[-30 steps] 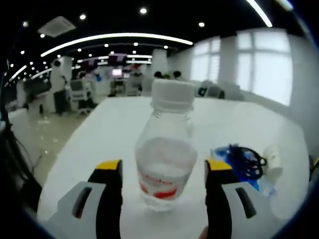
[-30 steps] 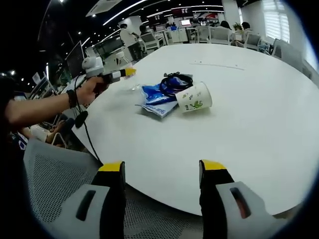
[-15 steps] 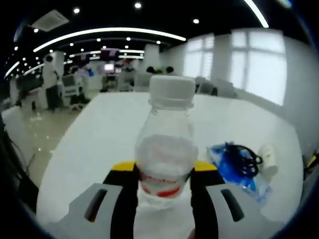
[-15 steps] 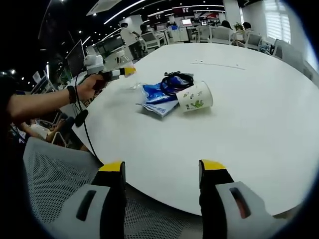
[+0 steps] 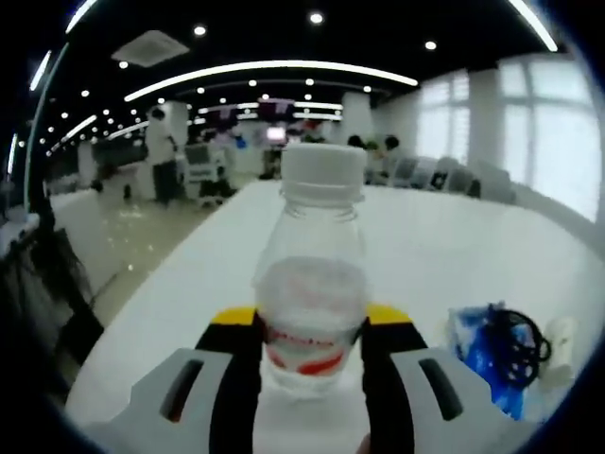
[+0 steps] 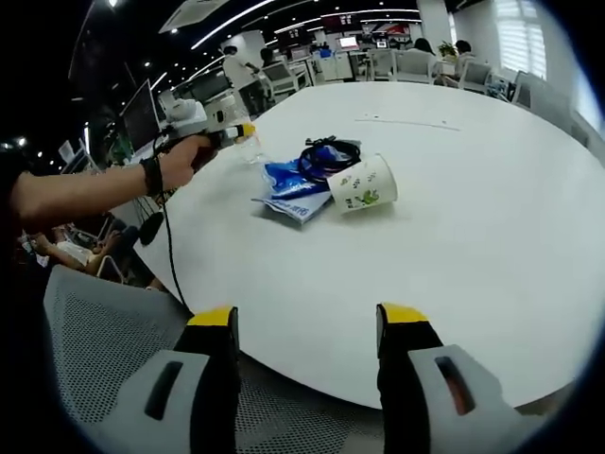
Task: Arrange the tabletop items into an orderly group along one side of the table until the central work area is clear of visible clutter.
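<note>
A clear plastic bottle [image 5: 313, 274] with a white cap and a red-and-white label stands between the jaws of my left gripper [image 5: 310, 322], which is shut on its body. In the right gripper view the same left gripper [image 6: 230, 133] holds the bottle [image 6: 248, 144] near the far left edge of the white table [image 6: 473, 218]. A blue packet [image 6: 288, 186] with a black coiled cable [image 6: 326, 156] on it lies mid-table, and a paper cup [image 6: 364, 183] lies on its side beside it. My right gripper [image 6: 304, 326] is open over the near table edge.
A grey mesh chair [image 6: 104, 340] sits under the right gripper at the near edge. The blue packet [image 5: 482, 352], the cable [image 5: 515, 339] and the cup [image 5: 560, 348] lie to the bottle's right. A person [image 5: 161, 161] and desks stand in the background.
My left gripper closed on the bottle, then swung with it so the packet and cup slid toward the right of its view. The right gripper has barely moved.
</note>
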`<action>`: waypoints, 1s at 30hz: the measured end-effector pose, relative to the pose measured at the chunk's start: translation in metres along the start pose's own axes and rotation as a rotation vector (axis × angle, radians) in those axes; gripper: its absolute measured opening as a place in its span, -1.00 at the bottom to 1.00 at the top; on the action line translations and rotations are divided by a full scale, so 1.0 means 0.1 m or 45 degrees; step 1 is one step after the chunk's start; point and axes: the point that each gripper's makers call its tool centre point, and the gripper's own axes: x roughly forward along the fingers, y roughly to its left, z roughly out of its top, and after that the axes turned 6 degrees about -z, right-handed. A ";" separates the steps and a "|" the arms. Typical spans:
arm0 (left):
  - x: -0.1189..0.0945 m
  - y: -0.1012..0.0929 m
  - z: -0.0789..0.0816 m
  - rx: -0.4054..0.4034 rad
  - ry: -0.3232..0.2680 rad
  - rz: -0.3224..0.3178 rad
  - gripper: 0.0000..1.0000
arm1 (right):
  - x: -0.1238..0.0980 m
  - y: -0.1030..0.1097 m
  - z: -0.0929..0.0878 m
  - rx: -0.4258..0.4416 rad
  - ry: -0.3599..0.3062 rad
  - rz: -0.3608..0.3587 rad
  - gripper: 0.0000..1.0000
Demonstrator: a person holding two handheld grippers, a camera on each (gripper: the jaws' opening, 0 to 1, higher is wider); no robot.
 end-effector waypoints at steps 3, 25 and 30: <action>0.02 -0.01 0.00 -0.054 -0.002 0.030 -0.25 | 0.00 -0.02 -0.01 0.001 0.003 -0.008 0.16; -0.05 -0.06 0.00 0.123 0.077 -0.295 -0.02 | -0.02 -0.07 0.04 0.033 -0.025 -0.019 0.16; -0.05 -0.05 0.00 0.107 0.079 -0.278 -0.30 | -0.02 -0.07 0.04 0.032 -0.027 -0.021 0.15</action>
